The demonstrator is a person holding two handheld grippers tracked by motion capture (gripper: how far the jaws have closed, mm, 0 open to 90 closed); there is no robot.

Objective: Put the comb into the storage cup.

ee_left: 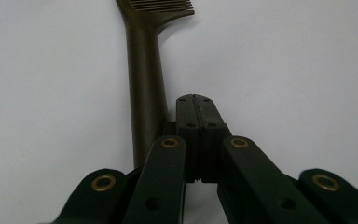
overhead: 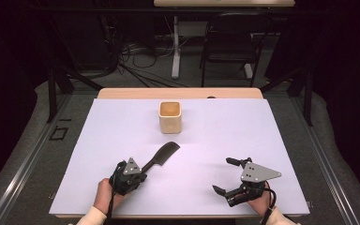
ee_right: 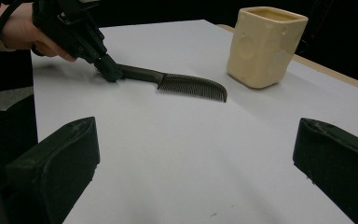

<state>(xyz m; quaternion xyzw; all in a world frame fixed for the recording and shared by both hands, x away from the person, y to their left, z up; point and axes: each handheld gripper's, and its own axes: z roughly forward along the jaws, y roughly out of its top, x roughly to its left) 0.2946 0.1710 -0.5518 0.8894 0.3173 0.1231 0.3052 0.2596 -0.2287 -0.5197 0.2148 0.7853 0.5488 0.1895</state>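
the left gripper [overhead: 143,174] rests with jaws pressed together just beside the comb [overhead: 161,155] handle, gripping nothing; the right gripper [overhead: 229,176] waits wide open nearby, perhaps to help

High view overlooks the table [overhead: 122,122]; both gripper views share the comb [ee_right: 186,84].

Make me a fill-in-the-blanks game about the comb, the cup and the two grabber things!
1. The left gripper has its jaws ____, beside the comb's handle.
2. The right gripper has its jaws wide ____.
3. The dark comb lies flat on the ____ table cover.
4. The cream cup stands ____ with its opening on top.

Missing words: shut; open; white; upright
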